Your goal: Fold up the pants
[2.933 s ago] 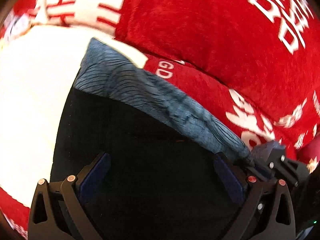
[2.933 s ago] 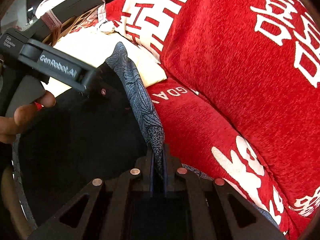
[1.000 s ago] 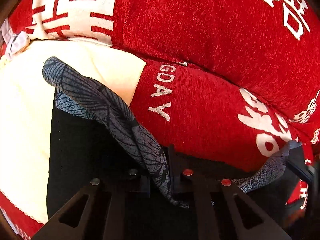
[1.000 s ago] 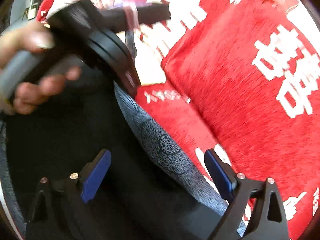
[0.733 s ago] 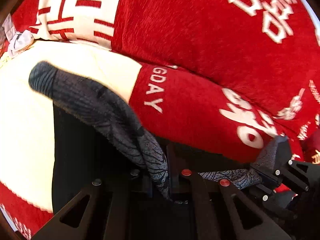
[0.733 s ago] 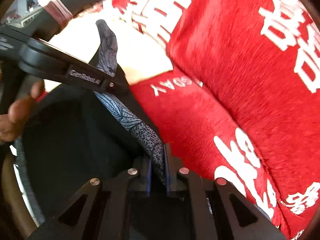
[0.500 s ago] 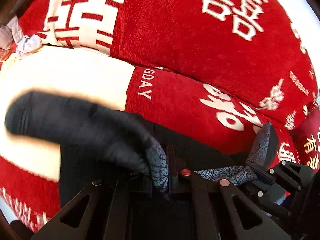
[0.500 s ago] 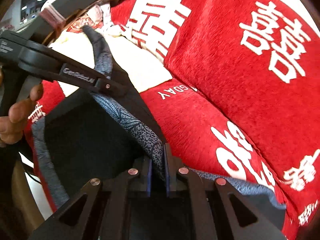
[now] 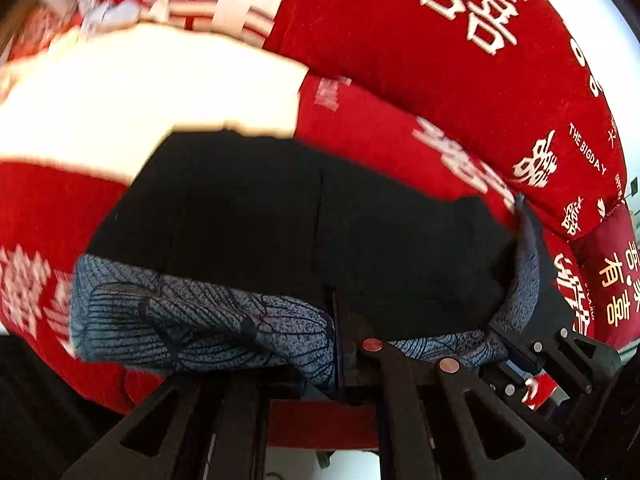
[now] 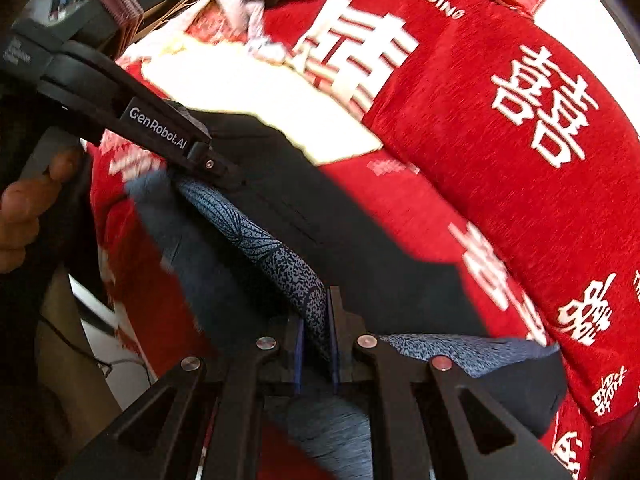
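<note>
Pants point(image 9: 280, 216), black w/ grey leaf-print band, both tongs clamped.

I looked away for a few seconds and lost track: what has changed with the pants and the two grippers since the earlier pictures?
The left gripper closed on the patterned waistband; the right gripper let go, then clamped it again. Both have since drawn the pants back across the red blanket, off the cream fabric. The blanket stayed put.

A bed covered by a red blanket point(image 10: 460, 92) with white characters carries everything. The black pants point(image 9: 280, 208) lie spread near its front edge. A cream cloth point(image 9: 140, 92) lies beyond them.
</note>
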Tool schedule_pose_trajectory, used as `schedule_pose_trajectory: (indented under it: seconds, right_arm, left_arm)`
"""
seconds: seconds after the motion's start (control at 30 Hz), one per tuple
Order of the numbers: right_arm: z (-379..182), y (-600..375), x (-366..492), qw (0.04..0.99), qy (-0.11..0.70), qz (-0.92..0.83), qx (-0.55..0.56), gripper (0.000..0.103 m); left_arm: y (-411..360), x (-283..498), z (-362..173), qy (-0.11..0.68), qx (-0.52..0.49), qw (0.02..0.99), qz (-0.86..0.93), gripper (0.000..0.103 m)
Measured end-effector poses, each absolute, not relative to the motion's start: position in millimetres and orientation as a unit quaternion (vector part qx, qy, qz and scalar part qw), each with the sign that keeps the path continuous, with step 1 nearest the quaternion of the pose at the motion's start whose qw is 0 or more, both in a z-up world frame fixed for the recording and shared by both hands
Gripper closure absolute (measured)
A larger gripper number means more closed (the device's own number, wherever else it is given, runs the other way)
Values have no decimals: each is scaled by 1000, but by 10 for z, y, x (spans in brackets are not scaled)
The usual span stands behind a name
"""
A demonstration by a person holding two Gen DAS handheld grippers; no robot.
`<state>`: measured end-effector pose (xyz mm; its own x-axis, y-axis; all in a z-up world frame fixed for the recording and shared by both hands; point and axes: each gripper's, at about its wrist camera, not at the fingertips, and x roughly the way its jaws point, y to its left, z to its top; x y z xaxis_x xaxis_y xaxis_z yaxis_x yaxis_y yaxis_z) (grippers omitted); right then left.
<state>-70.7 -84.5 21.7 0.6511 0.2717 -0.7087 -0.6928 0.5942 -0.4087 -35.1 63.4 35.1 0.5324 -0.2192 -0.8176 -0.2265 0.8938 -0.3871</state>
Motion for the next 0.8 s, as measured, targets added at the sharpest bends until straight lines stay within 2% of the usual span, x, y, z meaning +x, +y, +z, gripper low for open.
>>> schedule_pose_trajectory:
  seconds: [0.2,0.3,0.33,0.37,0.43,0.57,0.63,0.7,0.8]
  right_arm:
    - [39,-836,-775,846,309,267,-342,92]
    - [0,-798,-797,850,310,253,-343,89]
    - [-7,-784,-823,849,312,252,-345,85]
    - [-5,-772,-859,848,308,249,-353,85]
    - [46,-781,-919,845,311,256,-351,75]
    - [336,-956,-950,853,334,293,-274,57]
    - [561,-1123,-888,867,335,307,-204,33]
    - [737,-1280,-768,882,332,308,-130,23]
    - [741,-1420,-480,890,360,274,-51,22]
  left_arm:
    - [706,-461,252,479,-266,836,-11,91]
    - [839,-516,232,488,-317,813,-24,91]
    - [896,-564,238,491,-332,805,-25,89]
    - [926,-600,251,493,-335,803,-21,79]
    - [1022,-722,281,497,-332,802,0,68]
    - [1221,-976,306,492,-348,798,16,67]
    - [1307,-1065,382,475,-363,802,14,67]
    - [1272,-1021,524,454,-358,816,0,67]
    - [1024,-747,686,449,-316,835,-36,67]
